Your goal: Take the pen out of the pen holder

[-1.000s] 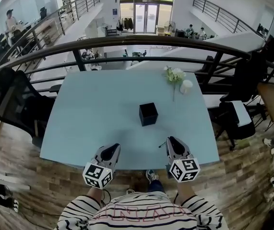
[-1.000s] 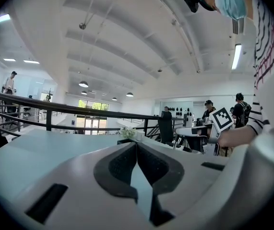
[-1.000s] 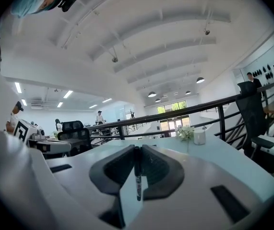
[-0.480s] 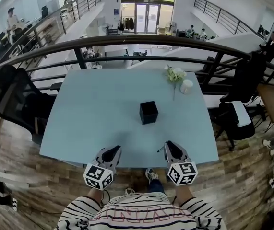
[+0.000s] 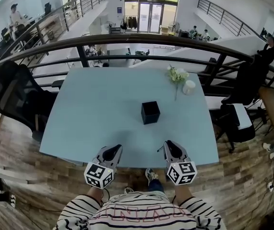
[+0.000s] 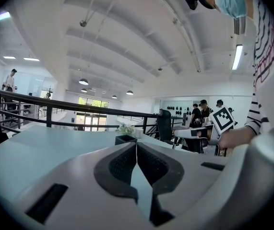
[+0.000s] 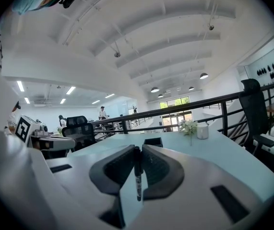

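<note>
A black square pen holder (image 5: 150, 112) stands near the middle of the pale blue table (image 5: 98, 109); no pen shows in it. It also appears ahead of the jaws as the pen holder (image 6: 126, 139) and the pen holder (image 7: 152, 141). My right gripper (image 5: 168, 144) is at the near table edge, shut on a thin black pen (image 7: 138, 181) that hangs upright between its pads. In the right gripper view the right gripper (image 7: 137, 150) clamps the pen's upper end. My left gripper (image 5: 113, 148) sits beside it at the near edge. In its own view the left gripper (image 6: 137, 146) has its jaws together with nothing between them.
A small bunch of white flowers (image 5: 176, 74) and a white cup (image 5: 189, 86) stand at the table's far right corner. A dark railing (image 5: 141, 41) runs behind the table. Black office chairs stand at the left (image 5: 17, 99) and right (image 5: 237, 123).
</note>
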`<action>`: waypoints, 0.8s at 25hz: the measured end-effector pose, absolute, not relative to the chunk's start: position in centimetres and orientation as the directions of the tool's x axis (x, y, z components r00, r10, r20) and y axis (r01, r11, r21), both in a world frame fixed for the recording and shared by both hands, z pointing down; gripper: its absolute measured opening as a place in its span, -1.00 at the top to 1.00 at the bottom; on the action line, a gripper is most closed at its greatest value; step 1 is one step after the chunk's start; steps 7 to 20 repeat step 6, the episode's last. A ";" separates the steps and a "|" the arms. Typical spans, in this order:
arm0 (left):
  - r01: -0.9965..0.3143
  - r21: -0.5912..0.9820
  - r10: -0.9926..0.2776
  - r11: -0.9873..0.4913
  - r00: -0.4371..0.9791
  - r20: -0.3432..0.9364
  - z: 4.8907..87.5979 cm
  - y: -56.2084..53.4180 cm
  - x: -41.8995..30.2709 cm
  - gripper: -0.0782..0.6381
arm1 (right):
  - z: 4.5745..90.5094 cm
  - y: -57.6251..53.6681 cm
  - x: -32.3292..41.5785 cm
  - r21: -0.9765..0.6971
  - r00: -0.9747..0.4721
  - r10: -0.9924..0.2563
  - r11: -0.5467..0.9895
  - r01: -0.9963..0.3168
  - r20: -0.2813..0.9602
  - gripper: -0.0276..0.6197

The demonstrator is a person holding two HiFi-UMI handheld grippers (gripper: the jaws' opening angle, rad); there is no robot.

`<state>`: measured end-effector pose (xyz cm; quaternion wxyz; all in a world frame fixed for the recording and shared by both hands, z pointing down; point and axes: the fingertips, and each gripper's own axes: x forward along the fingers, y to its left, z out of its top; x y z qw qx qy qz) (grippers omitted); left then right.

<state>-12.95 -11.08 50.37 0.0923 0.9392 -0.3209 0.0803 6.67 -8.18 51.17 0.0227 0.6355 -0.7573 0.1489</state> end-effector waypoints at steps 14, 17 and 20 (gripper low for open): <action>-0.617 0.124 -0.586 -0.777 0.781 0.216 50.5 -11.3 -13.2 0.70 | 51.3 -8.6 6.3 -0.199 -0.198 -0.952 0.152 -0.968 0.234 0.73; -0.617 0.124 -0.586 -0.777 0.781 0.216 50.5 -11.3 -13.2 0.70 | 51.3 -8.6 6.3 -0.199 -0.198 -0.952 0.152 -0.968 0.234 0.73; -0.617 0.124 -0.586 -0.777 0.781 0.216 50.5 -11.3 -13.2 0.70 | 51.3 -8.6 6.3 -0.199 -0.198 -0.952 0.152 -0.968 0.234 0.73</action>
